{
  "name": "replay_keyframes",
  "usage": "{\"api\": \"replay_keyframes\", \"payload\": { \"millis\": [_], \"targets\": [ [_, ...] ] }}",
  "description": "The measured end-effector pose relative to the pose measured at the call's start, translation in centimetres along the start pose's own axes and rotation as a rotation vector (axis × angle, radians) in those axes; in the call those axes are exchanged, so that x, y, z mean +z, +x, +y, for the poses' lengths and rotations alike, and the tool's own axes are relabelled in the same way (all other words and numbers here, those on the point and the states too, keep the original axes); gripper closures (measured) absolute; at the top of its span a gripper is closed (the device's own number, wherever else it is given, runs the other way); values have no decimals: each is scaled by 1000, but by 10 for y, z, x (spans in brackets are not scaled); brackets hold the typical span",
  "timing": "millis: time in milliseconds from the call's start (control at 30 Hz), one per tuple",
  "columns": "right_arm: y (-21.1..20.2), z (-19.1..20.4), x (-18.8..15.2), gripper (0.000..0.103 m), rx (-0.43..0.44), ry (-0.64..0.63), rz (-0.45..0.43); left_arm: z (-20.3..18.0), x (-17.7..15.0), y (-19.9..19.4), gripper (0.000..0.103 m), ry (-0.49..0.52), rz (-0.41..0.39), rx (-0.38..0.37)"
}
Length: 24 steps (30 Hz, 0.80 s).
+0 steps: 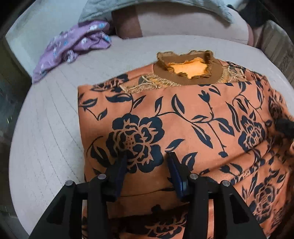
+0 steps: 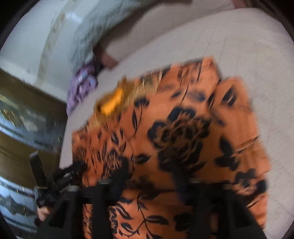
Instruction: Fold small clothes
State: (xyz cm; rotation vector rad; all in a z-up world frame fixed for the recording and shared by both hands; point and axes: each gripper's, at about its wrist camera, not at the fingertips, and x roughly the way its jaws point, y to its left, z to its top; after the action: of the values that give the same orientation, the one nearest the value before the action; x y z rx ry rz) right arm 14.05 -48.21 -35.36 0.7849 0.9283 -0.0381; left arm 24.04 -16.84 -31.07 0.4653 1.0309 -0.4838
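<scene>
An orange garment (image 1: 183,117) with a dark floral print and a brown, gold-trimmed neckline (image 1: 185,69) lies flat on a pale quilted bed (image 1: 51,114), neckline at the far end. My left gripper (image 1: 147,158) hovers over its near left part, blue-padded fingers (image 1: 174,169) apart with nothing pinched. A folded layer's edge shows just behind the fingers. In the blurred right wrist view the same garment (image 2: 183,132) fills the centre. My right gripper (image 2: 150,174) stands open above its near part. The left gripper (image 2: 55,180) shows at the lower left there.
A crumpled purple garment (image 1: 73,46) lies at the bed's far left, also visible as the purple garment (image 2: 80,90). A grey-green quilt (image 1: 102,9) and a pink cushion (image 1: 183,25) sit behind. The bed edge (image 1: 20,103) drops off at the left.
</scene>
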Motion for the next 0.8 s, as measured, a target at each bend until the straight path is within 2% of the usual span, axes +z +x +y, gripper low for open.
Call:
{"api": "replay_keyframes", "payload": {
  "millis": [100,167,300,433,500,533,600,800],
  "targets": [
    [-5,15,-5,45,-55,-59,-22,4,-6,-11,55,-6,-1,-15],
    [-20,17,-10,45,-23,-48,-57,13,-13,-23,55,-35,-12,-23],
    [-62,-12,-25,45,6,34,-143,36,-28,-42,55,-79,-54,-6],
    [-99,-45,-41,44,-5,126,-189,66,-47,-48,54,-154,-59,-12],
    [-115,-60,-51,44,-17,153,-203,79,-66,-55,47,-200,-56,-25],
    [-121,-67,-57,44,-26,165,-200,86,-74,-56,40,-223,-46,-20],
    [-131,-80,-70,44,-37,181,-189,98,-98,-63,36,-272,-28,-16],
    [-143,-108,-100,42,-58,208,-109,114,-154,-78,33,-421,18,-163]
  ]
}}
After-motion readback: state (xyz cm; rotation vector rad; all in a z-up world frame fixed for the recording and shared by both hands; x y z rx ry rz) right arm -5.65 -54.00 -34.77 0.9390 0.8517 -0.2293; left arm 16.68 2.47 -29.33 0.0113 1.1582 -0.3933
